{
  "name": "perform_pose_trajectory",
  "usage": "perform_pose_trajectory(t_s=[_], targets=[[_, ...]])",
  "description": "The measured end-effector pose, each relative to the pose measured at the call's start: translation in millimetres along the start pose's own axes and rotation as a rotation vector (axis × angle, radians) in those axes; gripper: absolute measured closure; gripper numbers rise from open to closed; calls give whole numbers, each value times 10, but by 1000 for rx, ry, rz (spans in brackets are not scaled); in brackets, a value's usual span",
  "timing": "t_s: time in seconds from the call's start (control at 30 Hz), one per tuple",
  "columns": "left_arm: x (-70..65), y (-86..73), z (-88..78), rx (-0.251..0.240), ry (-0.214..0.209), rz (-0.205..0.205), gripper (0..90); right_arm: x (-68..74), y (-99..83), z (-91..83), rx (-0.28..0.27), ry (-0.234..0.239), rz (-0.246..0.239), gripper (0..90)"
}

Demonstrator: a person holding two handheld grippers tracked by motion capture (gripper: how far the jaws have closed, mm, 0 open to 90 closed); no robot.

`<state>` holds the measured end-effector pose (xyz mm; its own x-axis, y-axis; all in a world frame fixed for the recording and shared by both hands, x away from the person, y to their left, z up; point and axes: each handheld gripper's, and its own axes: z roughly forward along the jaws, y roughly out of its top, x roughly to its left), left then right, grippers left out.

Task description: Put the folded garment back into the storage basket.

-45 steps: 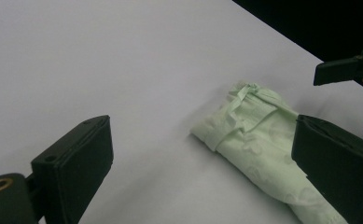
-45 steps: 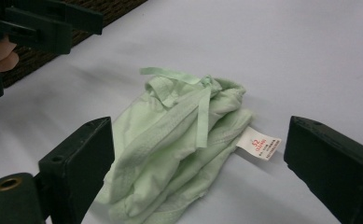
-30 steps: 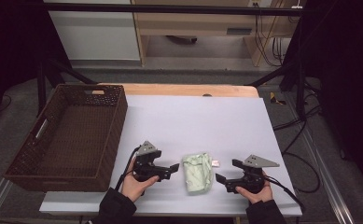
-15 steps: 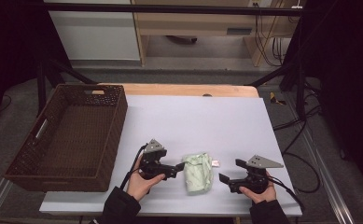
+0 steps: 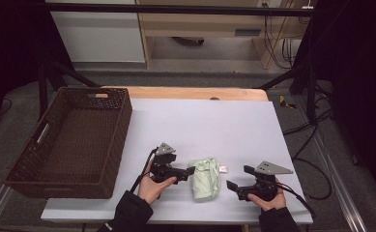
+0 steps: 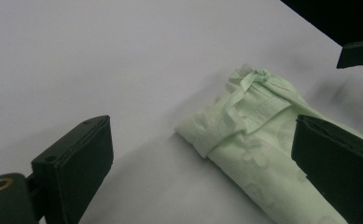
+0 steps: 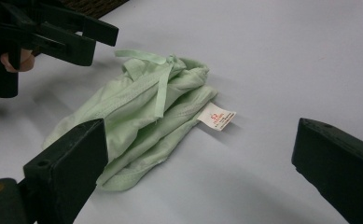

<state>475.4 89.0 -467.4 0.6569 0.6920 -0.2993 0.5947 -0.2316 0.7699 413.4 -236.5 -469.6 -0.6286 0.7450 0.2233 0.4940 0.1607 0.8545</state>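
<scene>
The high view looks forward and down over the whole pale lilac table (image 5: 209,121). Each gripper view sits low and close, both sharing the folded pale green cloth garment (image 6: 258,140) (image 7: 142,116) from opposite sides.

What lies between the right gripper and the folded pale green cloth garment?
Bare white tabletop, in the high view, separates the right gripper from the folded pale green cloth garment; its white label sticks out.

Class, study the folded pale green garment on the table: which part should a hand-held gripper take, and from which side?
Probably the thick folded edge of the folded green garment nearest the left hand-held gripper, approached low from the left: that gripper is open and already alongside, and the layers stack there. The drawstring looks too thin.
</scene>
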Motion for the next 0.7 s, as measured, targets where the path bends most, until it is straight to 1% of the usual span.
perform_pose_trajectory(t_s=[0.1,0.17,0.27,0.33,0.4,0.5,0.6,0.7], targets=[[18,-2,19,11,14,-1,75,0,0,-2,1,-2,1,43],[25,-1,24,15,20,-8,88,-3,-1,-3,0,-2,4,43],[20,-6,39,24,26,-22,130,-6,-8,-8,2,-3,7,43],[0,-15,63,32,24,-32,161,-5,-7,-12,1,-1,8,43],[-22,-23,89,41,19,-29,208,-8,-7,-12,-3,-3,4,43],[-51,-29,131,49,22,-24,245,-6,-5,-12,-5,-3,11,43],[-63,-35,169,62,20,-33,291,-5,-7,-11,-2,-2,9,43],[-80,-38,197,62,11,-45,334,-6,-6,-10,-3,-2,8,44]])
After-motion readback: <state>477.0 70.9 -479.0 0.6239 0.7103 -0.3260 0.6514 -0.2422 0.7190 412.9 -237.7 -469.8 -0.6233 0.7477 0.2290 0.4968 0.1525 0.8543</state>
